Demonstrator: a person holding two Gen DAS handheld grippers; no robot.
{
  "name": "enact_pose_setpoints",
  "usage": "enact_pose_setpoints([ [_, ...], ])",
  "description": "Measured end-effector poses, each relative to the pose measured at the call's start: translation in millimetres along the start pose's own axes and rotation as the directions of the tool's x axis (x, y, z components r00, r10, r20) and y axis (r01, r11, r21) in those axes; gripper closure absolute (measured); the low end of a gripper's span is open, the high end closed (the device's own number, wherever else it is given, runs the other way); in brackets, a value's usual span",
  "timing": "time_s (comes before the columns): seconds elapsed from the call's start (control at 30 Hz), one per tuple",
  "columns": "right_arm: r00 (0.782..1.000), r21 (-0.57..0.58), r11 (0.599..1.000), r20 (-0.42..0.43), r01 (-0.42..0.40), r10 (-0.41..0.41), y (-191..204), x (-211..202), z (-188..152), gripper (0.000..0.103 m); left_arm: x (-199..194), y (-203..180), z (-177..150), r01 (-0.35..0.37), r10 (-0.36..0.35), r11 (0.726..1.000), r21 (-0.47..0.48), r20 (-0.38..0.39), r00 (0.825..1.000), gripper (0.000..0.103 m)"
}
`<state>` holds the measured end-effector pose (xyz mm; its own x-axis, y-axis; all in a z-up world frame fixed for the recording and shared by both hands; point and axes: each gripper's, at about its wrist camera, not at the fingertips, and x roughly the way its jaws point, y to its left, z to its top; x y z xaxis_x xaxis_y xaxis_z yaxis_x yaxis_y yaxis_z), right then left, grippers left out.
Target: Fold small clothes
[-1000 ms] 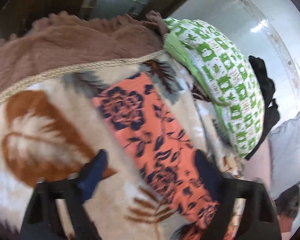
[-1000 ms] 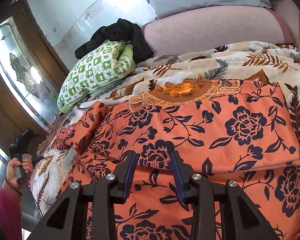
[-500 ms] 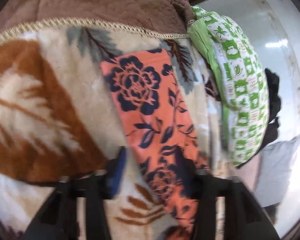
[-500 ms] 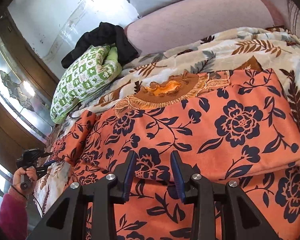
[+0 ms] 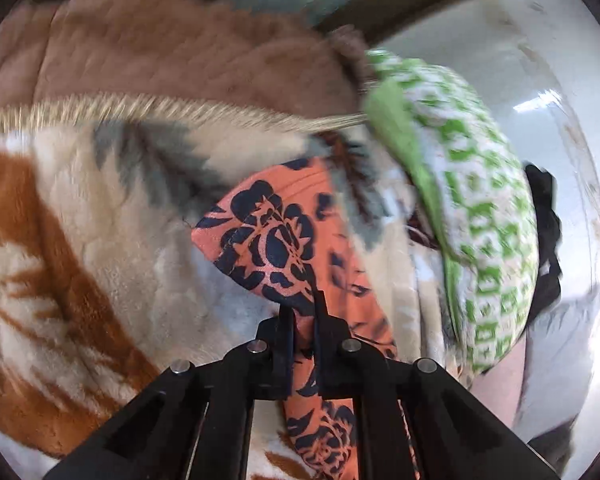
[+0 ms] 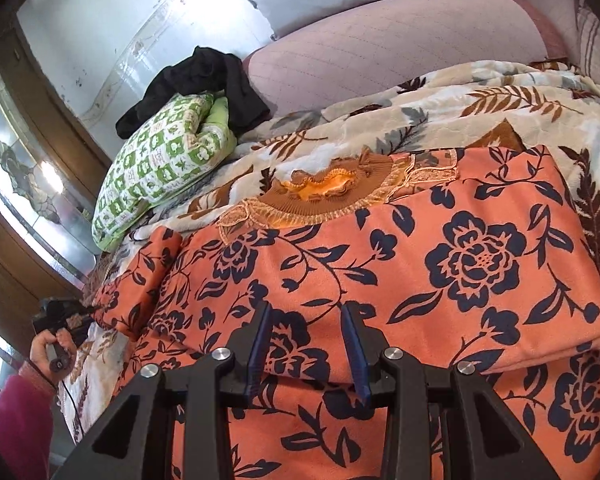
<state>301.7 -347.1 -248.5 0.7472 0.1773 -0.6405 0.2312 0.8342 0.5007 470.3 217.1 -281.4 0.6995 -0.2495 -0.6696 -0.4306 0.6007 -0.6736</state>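
Note:
An orange garment with dark blue flowers point(image 6: 440, 264) lies on the bed, its right side folded over and its brown frilled collar point(image 6: 332, 188) showing. My right gripper point(image 6: 306, 312) is open and hovers low over the garment's front fold. My left gripper point(image 5: 303, 300) is shut on the garment's left sleeve point(image 5: 276, 240) and lifts its end off the blanket. In the right wrist view the left gripper point(image 6: 60, 314) sits at the sleeve end, at the far left.
A leaf-patterned fleece blanket point(image 6: 480, 96) covers the bed. A green-and-white pillow point(image 6: 160, 164) with black clothing point(image 6: 204, 76) behind it lies at the left near the wall. A pink headboard cushion point(image 6: 400, 44) is at the back. A brown blanket point(image 5: 180, 56) lies beyond the sleeve.
My left gripper has closed on the sleeve end and raised it. My right gripper has stayed open over the garment, shifting slightly.

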Motion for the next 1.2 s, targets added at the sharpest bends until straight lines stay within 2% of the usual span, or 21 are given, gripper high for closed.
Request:
enact_pose_setpoints([
  [0.13,0.999,0.048,0.999,0.028,0.018,-0.019,-11.5,-8.0,7.6,0.064,-27.4,-57.6,-13.5,0.049,-0.053,0.985,0.168,0.016,0.998,0.096],
  [0.2,0.998,0.085,0.996,0.051,0.018,-0.023,-20.4,-15.1,12.6,0.064,-42.0,-101.8,-29.6,0.059,-0.062,0.958,0.282,0.002,0.998,0.096],
  [0.27,0.995,0.130,0.991,0.085,0.037,-0.049,-31.7,-25.8,20.6,0.064,-56.0,-148.8,-53.7,0.087,-0.084,0.916,0.392,-0.026,0.996,0.096],
  [0.4,0.982,0.219,0.973,0.153,0.077,-0.112,-60.0,-54.2,39.5,0.064,-76.9,-238.7,-123.2,0.141,-0.099,0.804,0.577,-0.103,0.990,0.096],
  [0.53,0.966,0.331,0.941,0.214,0.067,-0.144,-99.3,-87.3,57.0,0.064,-83.8,-313.9,-210.9,0.232,-0.114,0.689,0.686,-0.213,0.970,0.096],
  [0.63,0.949,0.403,0.913,0.258,0.062,-0.178,-129.1,-110.8,65.3,0.064,-73.1,-355.4,-287.2,0.297,-0.071,0.614,0.731,-0.323,0.944,0.096],
  [0.67,0.944,0.419,0.906,0.269,0.064,-0.191,-137.6,-117.8,67.4,0.064,-66.6,-366.6,-318.0,0.331,-0.044,0.581,0.744,-0.376,0.925,0.096],
  [0.73,0.936,0.453,0.890,0.288,0.056,-0.205,-153.5,-130.2,70.7,0.064,-53.4,-380.2,-366.7,0.389,0.036,0.520,0.761,-0.475,0.879,0.081],
  [0.77,0.934,0.468,0.883,0.294,0.043,-0.202,-161.1,-135.3,71.6,0.064,-49.4,-380.7,-393.6,0.407,0.108,0.485,0.774,-0.515,0.851,0.060],
  [0.8,0.933,0.486,0.874,0.300,0.028,-0.197,-168.1,-139.9,72.2,0.055,-48.7,-380.0,-411.2,0.412,0.153,0.457,0.788,-0.526,0.837,0.049],
  [0.83,0.931,0.505,0.863,0.311,0.011,-0.193,-174.7,-144.4,71.9,0.039,-51.8,-380.3,-423.7,0.418,0.172,0.431,0.800,-0.528,0.832,0.049],
  [0.87,0.928,0.520,0.854,0.320,-0.004,-0.191,-178.4,-147.4,71.2,0.035,-57.9,-378.2,-432.2,0.428,0.182,0.392,0.815,-0.524,0.832,0.049],
  [0.9,0.929,0.524,0.851,0.321,-0.013,-0.183,-179.8,-149.2,72.0,0.034,-62.3,-376.5,-433.1,0.424,0.182,0.366,0.829,-0.510,0.841,0.049],
  [0.93,0.932,0.517,0.856,0.317,-0.016,-0.174,-179.6,-148.7,73.4,0.034,-65.6,-373.5,-427.6,0.410,0.175,0.353,0.841,-0.490,0.854,0.049],
  [0.97,0.935,0.505,0.863,0.313,-0.016,-0.165,-179.6,-149.0,73.8,0.034,-70.2,-369.8,-418.0,0.389,0.158,0.355,0.850,-0.465,0.871,0.046],
  [1.0,0.939,0.487,0.873,0.310,-0.022,-0.149,-177.0,-147.9,74.2,0.034,-71.3,-366.7,-406.2,0.367,0.139,0.372,0.853,-0.442,0.886,0.040],
  [1.1,0.954,0.462,0.879,0.299,-0.115,-0.032,-173.1,-136.1,72.3,0.034,-64.0,-336.3,-352.9,0.264,0.117,0.475,0.840,-0.358,0.926,0.035],
  [1.2,0.962,0.440,0.874,0.252,-0.209,0.104,-165.4,-112.2,73.4,0.036,-46.9,-294.7,-316.4,0.127,0.160,0.547,0.827,-0.252,0.954,0.035],
])
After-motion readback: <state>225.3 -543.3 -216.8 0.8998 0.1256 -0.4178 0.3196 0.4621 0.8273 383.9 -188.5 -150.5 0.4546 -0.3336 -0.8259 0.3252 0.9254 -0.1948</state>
